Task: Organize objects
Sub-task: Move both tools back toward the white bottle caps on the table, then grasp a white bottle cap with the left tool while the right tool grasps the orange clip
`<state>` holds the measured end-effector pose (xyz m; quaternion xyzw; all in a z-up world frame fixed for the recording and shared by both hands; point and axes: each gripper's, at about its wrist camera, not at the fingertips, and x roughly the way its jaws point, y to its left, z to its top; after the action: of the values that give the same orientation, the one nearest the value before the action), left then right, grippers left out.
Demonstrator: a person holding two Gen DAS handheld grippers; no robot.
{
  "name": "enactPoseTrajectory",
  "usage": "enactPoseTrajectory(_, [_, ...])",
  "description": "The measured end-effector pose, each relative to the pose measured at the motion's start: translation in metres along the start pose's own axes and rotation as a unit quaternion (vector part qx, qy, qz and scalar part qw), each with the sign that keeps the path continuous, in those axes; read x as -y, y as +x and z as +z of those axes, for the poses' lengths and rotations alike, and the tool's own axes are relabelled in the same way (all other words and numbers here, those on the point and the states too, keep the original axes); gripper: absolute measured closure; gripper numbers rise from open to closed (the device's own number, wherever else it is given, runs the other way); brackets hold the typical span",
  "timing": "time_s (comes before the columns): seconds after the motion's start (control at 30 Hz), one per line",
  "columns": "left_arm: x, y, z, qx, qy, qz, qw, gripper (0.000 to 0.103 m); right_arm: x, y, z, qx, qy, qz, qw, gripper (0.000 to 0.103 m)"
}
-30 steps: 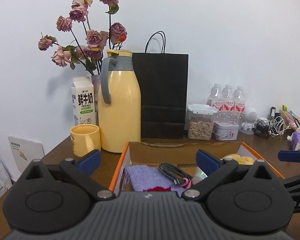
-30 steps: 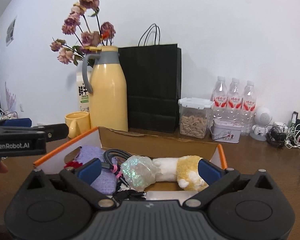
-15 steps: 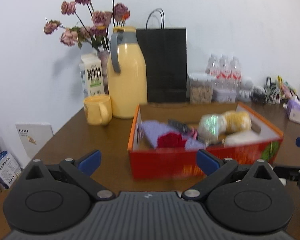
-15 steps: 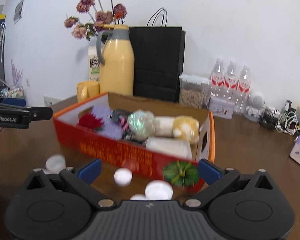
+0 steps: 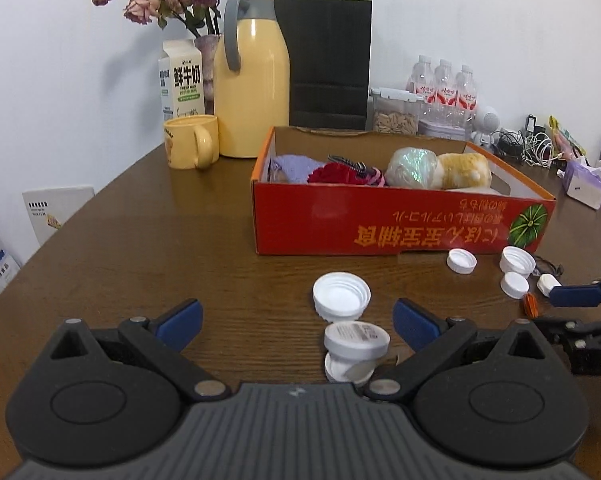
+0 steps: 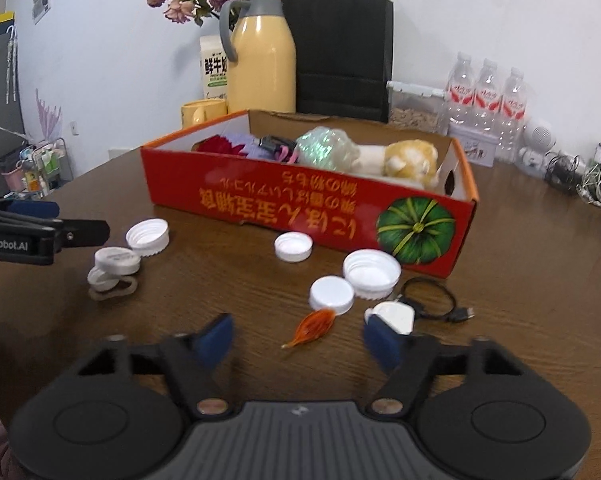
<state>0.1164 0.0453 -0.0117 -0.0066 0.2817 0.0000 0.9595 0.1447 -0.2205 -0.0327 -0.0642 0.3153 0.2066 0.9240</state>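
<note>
A red cardboard box (image 5: 400, 224) (image 6: 300, 208) on the brown table holds a purple cloth, a red flower, a shiny ball and a plush toy. Several white bottle caps lie in front of it. My left gripper (image 5: 296, 322) is open and empty; a cap (image 5: 341, 295) and a stacked pair of caps (image 5: 356, 340) lie between its fingers. My right gripper (image 6: 298, 334) is open and empty above a small orange piece (image 6: 314, 325), with a white charger (image 6: 392, 316) by its right finger. Two caps (image 6: 331, 294) (image 6: 372, 272) lie just beyond.
A yellow thermos (image 5: 252, 80), yellow mug (image 5: 190, 142), milk carton (image 5: 180, 80), flower vase, black paper bag (image 5: 328, 60), snack jar, water bottles (image 5: 444, 88) and cables stand at the back. A tissue pack (image 5: 584, 182) is at the right.
Both grippers have pulled back from over the box and dropped low to the table. The caps, charger and orange piece in front of the box have come into view.
</note>
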Motion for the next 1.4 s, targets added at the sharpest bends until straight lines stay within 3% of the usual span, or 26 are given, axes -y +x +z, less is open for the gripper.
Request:
enactPoseTrajectory(0.2, [0.003, 0.002, -0.003, -0.005, -0.01, -0.008, 0.9999, 0.0, 0.002, 0.009, 0.004, -0.005, 0.011, -0.014, 1.0, 0.064])
enactPoseTrajectory(0.3, [0.005, 0.002, -0.004, -0.008, -0.006, -0.011, 0.9999, 0.0, 0.002, 0.013, 0.005, -0.007, 0.012, -0.022, 1.0, 0.078])
enactPoseTrajectory(0.43, [0.009, 0.006, -0.005, -0.013, -0.005, -0.01, 0.9999, 0.0, 0.002, 0.013, 0.003, 0.0, 0.01, -0.022, 1.0, 0.089])
enactPoseTrajectory(0.57, [0.013, 0.011, -0.007, -0.018, -0.005, -0.02, 0.9996, 0.003, 0.003, 0.011, -0.002, 0.012, 0.011, -0.025, 1.0, 0.09])
enactPoseTrajectory(0.63, [0.014, 0.013, -0.007, -0.022, -0.006, -0.024, 0.9995, 0.015, 0.002, 0.01, -0.003, 0.014, 0.01, -0.025, 1.0, 0.09])
enactPoseTrajectory(0.73, [0.017, 0.018, -0.008, -0.034, -0.006, -0.029, 0.999, 0.024, 0.001, 0.008, -0.006, 0.019, 0.008, -0.026, 0.999, 0.09])
enactPoseTrajectory(0.9, [0.019, 0.023, -0.008, -0.042, -0.007, -0.042, 0.9982, 0.063, 0.0, 0.007, -0.009, 0.024, 0.008, -0.027, 0.999, 0.09])
enactPoseTrajectory(1.4, [0.018, 0.003, -0.003, 0.009, -0.014, -0.051, 0.9986, 0.063, -0.001, 0.005, -0.011, 0.027, 0.007, -0.026, 0.999, 0.09])
